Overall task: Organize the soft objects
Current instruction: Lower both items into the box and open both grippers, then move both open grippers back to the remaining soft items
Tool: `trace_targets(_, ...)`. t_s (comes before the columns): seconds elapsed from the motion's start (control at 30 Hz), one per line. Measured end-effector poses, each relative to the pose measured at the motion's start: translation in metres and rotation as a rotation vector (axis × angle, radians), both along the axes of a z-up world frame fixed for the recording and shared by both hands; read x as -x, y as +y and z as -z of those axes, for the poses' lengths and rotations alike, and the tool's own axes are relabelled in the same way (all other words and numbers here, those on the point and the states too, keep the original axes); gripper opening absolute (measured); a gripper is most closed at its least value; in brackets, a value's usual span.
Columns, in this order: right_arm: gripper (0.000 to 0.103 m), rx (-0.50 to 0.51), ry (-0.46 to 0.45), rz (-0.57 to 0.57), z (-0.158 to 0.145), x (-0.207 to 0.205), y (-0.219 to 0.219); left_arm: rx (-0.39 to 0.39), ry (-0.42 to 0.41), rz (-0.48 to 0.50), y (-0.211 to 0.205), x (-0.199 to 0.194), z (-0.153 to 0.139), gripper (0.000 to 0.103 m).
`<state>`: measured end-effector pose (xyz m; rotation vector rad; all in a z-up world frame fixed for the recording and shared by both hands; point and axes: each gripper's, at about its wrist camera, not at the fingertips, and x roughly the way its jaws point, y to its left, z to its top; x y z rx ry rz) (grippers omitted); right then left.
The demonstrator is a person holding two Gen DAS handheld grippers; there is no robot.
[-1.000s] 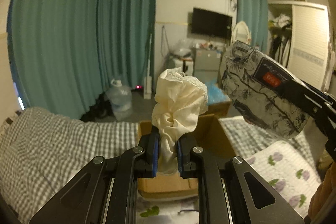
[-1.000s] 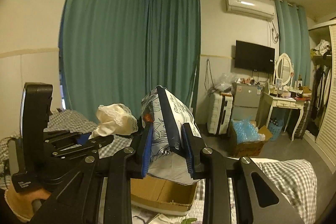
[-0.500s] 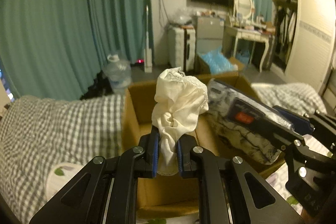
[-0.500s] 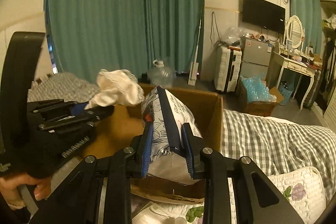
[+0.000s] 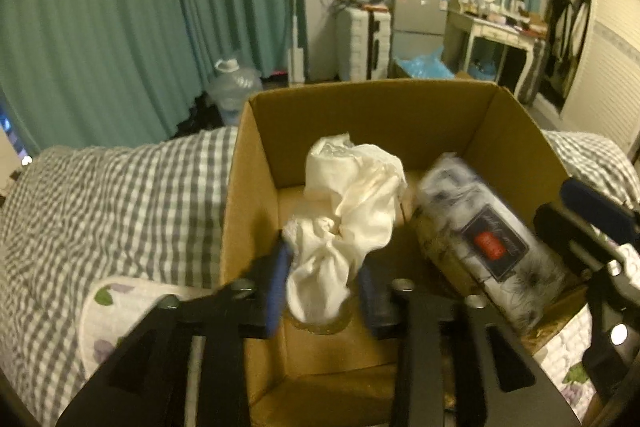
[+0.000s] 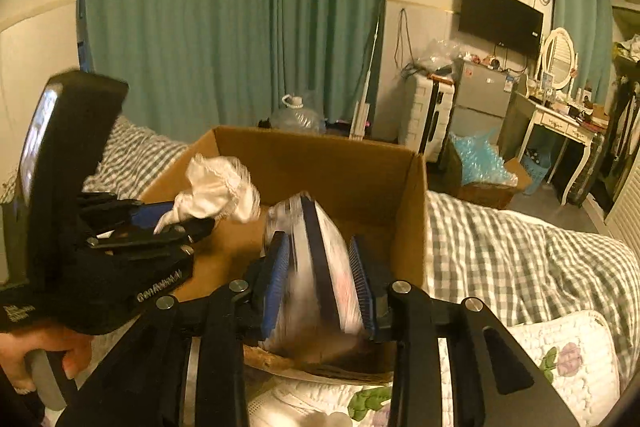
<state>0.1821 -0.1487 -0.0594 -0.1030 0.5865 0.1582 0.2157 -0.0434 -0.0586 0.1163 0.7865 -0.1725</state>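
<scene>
The left tool is sitting over the near edge of the cardboard box, and its jaws are opening right now, so the crumpled white cloth is standing loose in the gap, brushing the left blue pad while the right one is clearly off it. The cloth is bunching up out ahead of the fingertips, inside the box. Just to that tool's right is the grey floral-print pack, lying tilted in the box with its dark label and red patch facing up. The right tool has that same pack between its pads, jaws also opening, and honestly the blur is making it hard to say if the pads are still pressing on it or not. Off to its left the left tool is showing with the white cloth sticking out from its tip, and a hand is gripping the handle lower down. The box is resting on a bed with a grey checked cover, with a floral quilted pad lying near the right tool's base. Beyond the box teal curtains are hanging.
</scene>
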Motion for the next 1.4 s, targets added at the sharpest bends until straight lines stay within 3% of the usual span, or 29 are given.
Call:
trace_targets(0.1, 0.042, -0.013, -0.034, 0.013, -0.013, 0.008, -0.005, -0.003, -0.023, 0.001, -0.001, 0.005, -0.006, 0.078)
trace_targets(0.17, 0.048, -0.018, -0.071, 0.021, -0.026, 0.018, -0.007, 0.015, -0.044, 0.015, 0.0, 0.011, -0.013, 0.081)
trace_targets(0.3, 0.048, -0.029, -0.137, 0.023, -0.055, 0.042, -0.004, 0.009, -0.096, 0.007, 0.003, 0.023, -0.031, 0.082)
trace_targets(0.63, 0.066, -0.057, -0.27, 0.021, -0.117, 0.104, -0.004, -0.004, -0.214, 0.012, 0.023, 0.071, -0.088, 0.083)
trace_targets(0.77, 0.07, -0.068, -0.311, 0.01, -0.139, 0.135, 0.002, 0.002, -0.257, 0.012, 0.03, 0.095, -0.112, 0.096)
trace_targets(0.9, 0.071, -0.066, -0.335, 0.008, -0.158, 0.16, 0.005, 0.024, -0.317, 0.008, 0.037, 0.123, -0.138, 0.098)
trace_targets(1.07, 0.081, -0.076, -0.374, 0.024, -0.181, 0.196, 0.003, 0.037, -0.376, 0.003, 0.043, 0.157, -0.167, 0.103)
trace_targets(1.27, 0.094, -0.088, -0.395, 0.035, -0.199, 0.233, -0.006, 0.034, -0.44, -0.023, 0.051, 0.193, -0.184, 0.103)
trace_targets(1.4, 0.098, -0.067, -0.395, 0.029, -0.203, 0.249, -0.007, 0.046, -0.435, -0.04, 0.057, 0.209, -0.185, 0.103)
